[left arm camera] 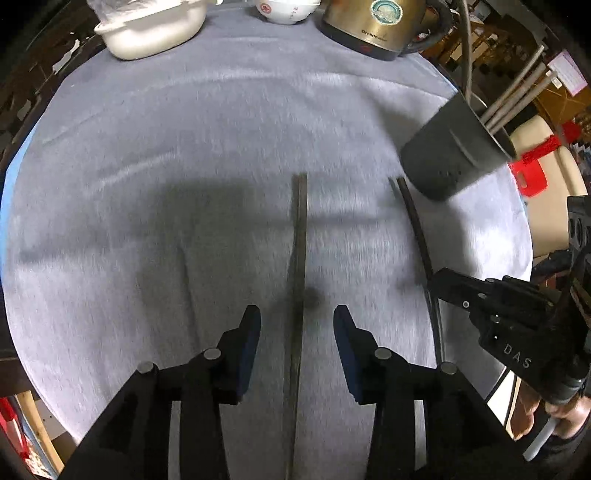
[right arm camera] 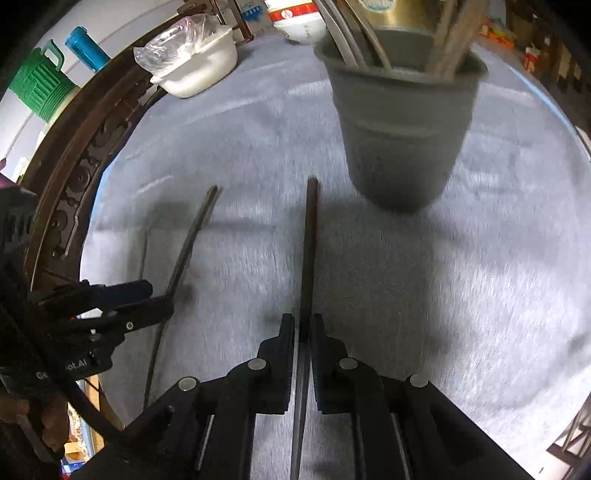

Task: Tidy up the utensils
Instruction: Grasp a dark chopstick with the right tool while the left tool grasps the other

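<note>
The left gripper [left arm camera: 297, 321] hung with jaws spread wide; the right gripper [right arm camera: 303, 326], near it on the right, was clamped nearly closed.

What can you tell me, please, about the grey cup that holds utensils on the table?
The grey tapered plastic-looking cup stands on the grey cloth-covered table, wider at its rim than at its base, with a raised band around its middle. Several long utensils lean inside and stick out above the rim; they are too blurred to identify. A brass-coloured electric kettle stands behind it. The right tool, shut on a thin dark utensil, points just left of its base without touching it.
</note>
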`<state>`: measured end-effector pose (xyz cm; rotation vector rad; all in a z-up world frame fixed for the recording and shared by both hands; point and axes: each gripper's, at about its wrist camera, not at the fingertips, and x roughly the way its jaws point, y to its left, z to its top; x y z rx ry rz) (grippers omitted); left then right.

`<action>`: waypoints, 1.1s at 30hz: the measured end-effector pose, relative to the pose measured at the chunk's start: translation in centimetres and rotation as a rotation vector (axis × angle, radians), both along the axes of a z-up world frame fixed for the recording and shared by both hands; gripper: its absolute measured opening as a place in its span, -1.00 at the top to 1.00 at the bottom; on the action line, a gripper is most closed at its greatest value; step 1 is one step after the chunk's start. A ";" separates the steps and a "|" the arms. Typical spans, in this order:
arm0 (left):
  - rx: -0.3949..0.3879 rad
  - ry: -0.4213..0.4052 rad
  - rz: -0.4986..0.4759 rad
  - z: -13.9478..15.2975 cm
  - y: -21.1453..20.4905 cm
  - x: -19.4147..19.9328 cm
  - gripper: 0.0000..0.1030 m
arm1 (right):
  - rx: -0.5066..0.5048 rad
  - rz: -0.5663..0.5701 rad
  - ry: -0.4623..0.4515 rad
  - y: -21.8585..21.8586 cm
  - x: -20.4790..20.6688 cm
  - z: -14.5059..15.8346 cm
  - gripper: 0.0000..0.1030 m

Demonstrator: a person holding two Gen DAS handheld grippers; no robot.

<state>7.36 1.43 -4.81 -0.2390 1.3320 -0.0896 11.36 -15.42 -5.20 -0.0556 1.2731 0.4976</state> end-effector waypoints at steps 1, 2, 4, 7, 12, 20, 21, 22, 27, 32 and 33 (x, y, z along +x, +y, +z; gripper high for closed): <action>0.008 0.011 -0.003 -0.2 -0.1 0.4 0.19 | -0.008 -0.009 -0.003 0.2 0.4 0.1 0.78; 0.014 0.024 -0.011 -0.4 -0.3 0.7 0.19 | -0.016 -0.011 -0.005 0.3 0.7 0.1 0.78; 0.022 0.041 -0.029 -0.9 -0.5 1.5 0.42 | -0.036 -0.011 0.014 0.9 1.6 -0.4 0.78; 0.027 0.048 -0.046 -1.0 -1.2 2.3 0.89 | -0.064 -0.012 0.007 1.7 2.0 -0.7 0.78; -0.016 0.067 -0.049 -1.0 0.3 1.4 0.89 | -0.114 0.049 0.014 2.3 1.7 -0.7 0.83; -0.101 0.177 -0.002 -1.8 2.6 3.9 0.88 | -0.171 0.122 0.093 2.7 3.4 -0.6 0.80; -0.107 0.187 -0.002 -1.8 2.8 4.1 0.88 | -0.185 0.135 0.098 3.0 3.6 -0.6 0.80; -0.114 0.198 -0.004 -1.9 2.9 4.3 0.88 | -0.197 0.149 0.102 3.5 3.8 -0.6 0.80; -0.159 0.250 0.030 -2.5 4.1 6.2 0.88 | -0.217 0.184 0.129 4.1 4.3 -0.6 0.80; -0.141 0.268 0.035 -2.0 4.0 7.0 0.52 | -0.217 0.162 0.162 4.8 5.0 -0.9 0.77; -0.138 0.256 0.034 -1.7 3.8 7.0 0.19 | -0.215 0.161 0.167 4.9 5.1 -1.0 0.72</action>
